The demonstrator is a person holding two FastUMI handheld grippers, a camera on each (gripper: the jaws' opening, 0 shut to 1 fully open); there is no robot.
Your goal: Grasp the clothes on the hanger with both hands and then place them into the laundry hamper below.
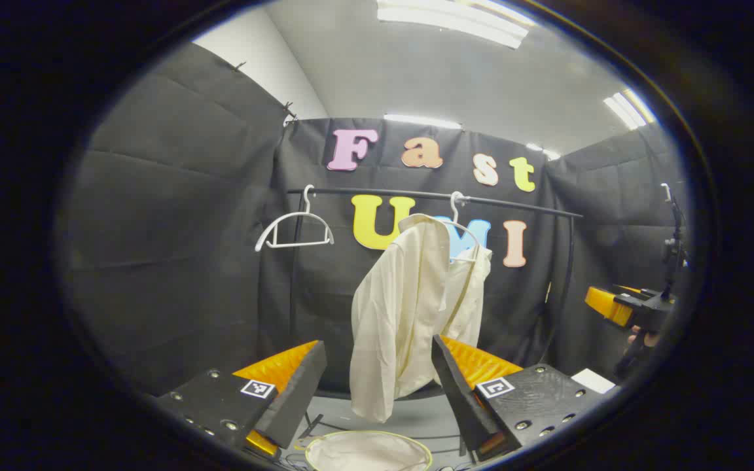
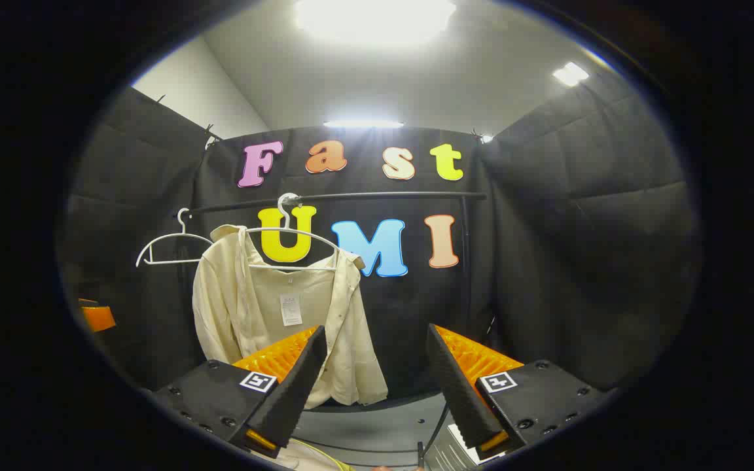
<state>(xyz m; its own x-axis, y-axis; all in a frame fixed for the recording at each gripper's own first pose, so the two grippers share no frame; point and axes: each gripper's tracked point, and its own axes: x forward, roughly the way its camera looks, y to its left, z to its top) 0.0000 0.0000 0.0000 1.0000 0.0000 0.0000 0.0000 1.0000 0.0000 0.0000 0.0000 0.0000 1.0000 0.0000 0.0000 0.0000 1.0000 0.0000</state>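
A cream shirt (image 1: 410,307) hangs on a white hanger (image 1: 459,226) from a black rail (image 1: 514,204); in the right gripper view the shirt (image 2: 272,314) hangs open on its hanger (image 2: 292,230). Under it sits the laundry hamper (image 1: 367,451), round with a pale lining. My left gripper (image 1: 377,386) is open, well short of the shirt, its fingers framing the shirt's lower half. My right gripper (image 2: 374,383) is open too, pointing to the right of the shirt. The right gripper (image 1: 619,304) also appears at the far right of the left gripper view.
An empty white hanger (image 1: 295,229) hangs further left on the rail (image 2: 351,196). The rail's upright post (image 2: 465,261) stands at the right. A stand with a device (image 1: 671,248) rises at the far right. Black cloth walls close in on all sides.
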